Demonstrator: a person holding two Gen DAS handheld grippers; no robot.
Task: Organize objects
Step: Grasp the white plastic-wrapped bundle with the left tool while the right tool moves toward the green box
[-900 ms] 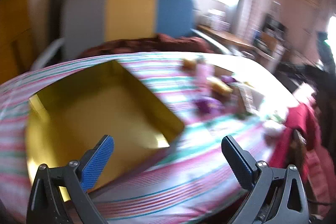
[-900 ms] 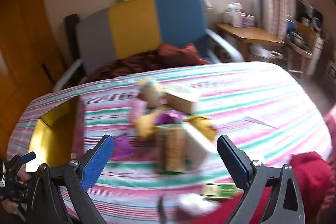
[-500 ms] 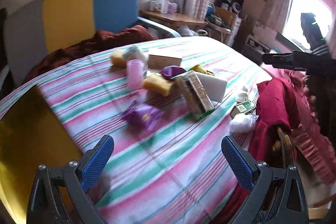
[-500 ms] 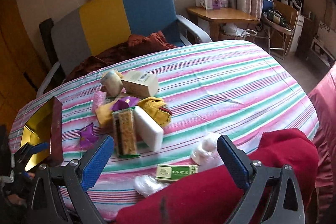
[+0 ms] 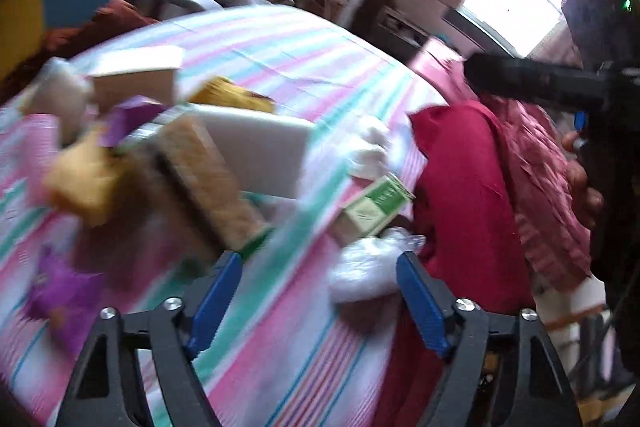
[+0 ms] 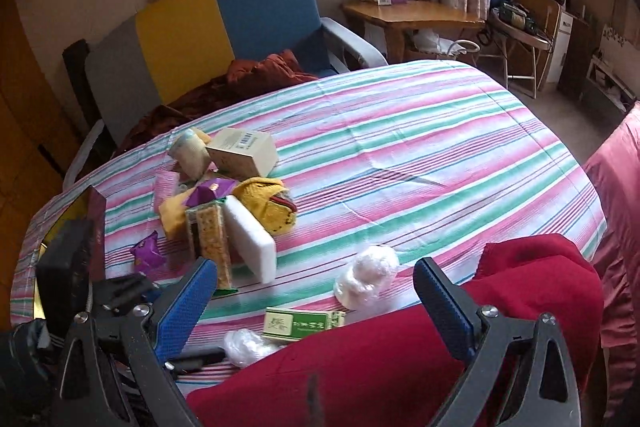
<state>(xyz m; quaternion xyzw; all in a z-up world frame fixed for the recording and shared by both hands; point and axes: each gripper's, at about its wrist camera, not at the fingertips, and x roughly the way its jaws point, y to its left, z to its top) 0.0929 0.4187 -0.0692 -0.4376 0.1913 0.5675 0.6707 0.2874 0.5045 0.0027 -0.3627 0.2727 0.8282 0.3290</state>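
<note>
Grippers L & R level over table, fingers apart.

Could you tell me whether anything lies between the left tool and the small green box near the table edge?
Yes: a crumpled clear plastic wrapper lies just in front of the open left tool, with the green box right behind it, touching it.

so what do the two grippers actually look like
Both match: the left gripper and right gripper have black plastic frames with triangular cutouts and silver screw heads, and jaws faced with ribbed blue pads. No cables or markings are visible on either.
</note>
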